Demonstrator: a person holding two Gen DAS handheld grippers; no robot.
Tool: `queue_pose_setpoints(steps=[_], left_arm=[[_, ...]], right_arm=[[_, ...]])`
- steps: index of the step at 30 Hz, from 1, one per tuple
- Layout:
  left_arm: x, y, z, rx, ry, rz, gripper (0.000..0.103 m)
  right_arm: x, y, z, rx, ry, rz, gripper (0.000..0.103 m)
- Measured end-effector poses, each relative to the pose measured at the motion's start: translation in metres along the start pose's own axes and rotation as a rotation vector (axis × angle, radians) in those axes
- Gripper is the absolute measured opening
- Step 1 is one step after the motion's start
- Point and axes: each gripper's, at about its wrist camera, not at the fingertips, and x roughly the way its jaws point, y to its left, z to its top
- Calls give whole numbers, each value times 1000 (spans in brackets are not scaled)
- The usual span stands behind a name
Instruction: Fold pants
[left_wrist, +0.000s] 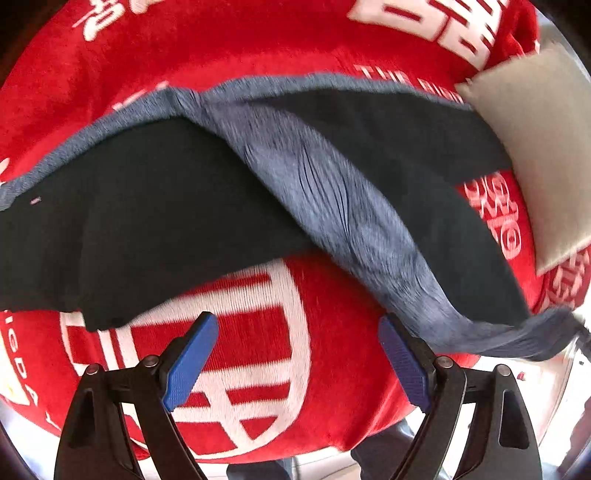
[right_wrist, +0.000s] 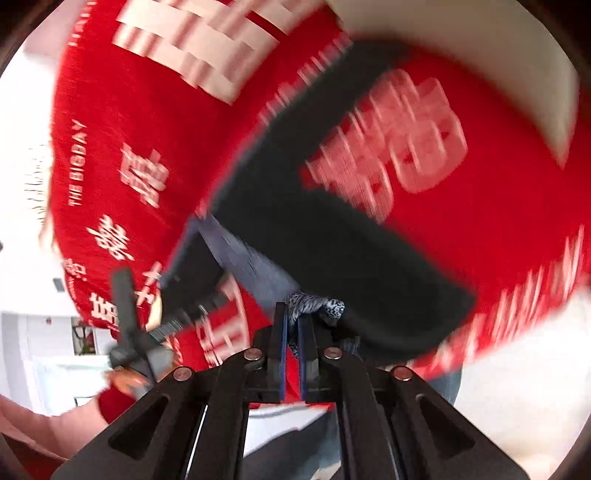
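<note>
The pants (left_wrist: 147, 206) lie spread on a red blanket (left_wrist: 258, 48), black outside with a grey-blue band (left_wrist: 332, 199) running across the middle and along the far edge. My left gripper (left_wrist: 297, 325) hovers open above the blanket, just short of the pants' near edge, with nothing between its blue pads (left_wrist: 192, 354). In the blurred right wrist view the pants (right_wrist: 332, 240) stretch away from my right gripper (right_wrist: 293, 321). That gripper is shut on a bunched grey edge of the fabric (right_wrist: 314, 306), lifted off the blanket.
A grey cushion (left_wrist: 535, 155) rests on the blanket at the right, overlapping the pants' far end. The blanket (right_wrist: 129, 129) has white printed characters and drops off at its edges to a pale floor (right_wrist: 22, 258). A hand (right_wrist: 125, 380) shows at the lower left.
</note>
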Motion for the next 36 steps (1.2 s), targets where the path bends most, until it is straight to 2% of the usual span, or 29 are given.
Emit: queue_pose_setpoints(steps=[4,8,11,14,20,21,22,23,24,25,27,29,32,36], left_arm=[[-20,2,27,-63,-52,26,90],[-39,8,53,-127,-126,63,90],[-37,9,66,-172,-152,96,90],[-18,2,81,-202,-145,116,90],[18,-22,112,-195,-128,134,90],[23,-26,116,-190,-128,143,90],[27,-30,119,-185,-126,152,90],[32,-33,123,-183,-119,155,90],[35,-35,126,-185,-115,152,90],[38,-35,128,-186,-114,153,90],[41,-36,132,-189,-111,159,90],[45,-35,134,-193,-100,164,90],[48,-32,135,-199,-87,177,90],[46,-25,131,-210,-88,187,90]], right_arm=[[-14,26,94,-102,-35,0,4],[-5,34,186,-143,-40,-21,4],[11,34,243,-168,-41,-75,4],[37,35,285,-212,-34,-165,4],[73,34,308,-313,-3,-301,8],[74,36,309,-335,-6,-312,13],[72,40,309,-357,-15,-319,34],[68,44,308,-372,-33,-336,66],[63,47,307,-380,-56,-344,70],[57,52,303,-396,-86,-323,70],[55,56,299,-417,-65,-299,70],[62,53,291,-420,-2,-294,70],[83,48,286,-470,81,-346,68],[107,67,275,-613,220,-248,68]])
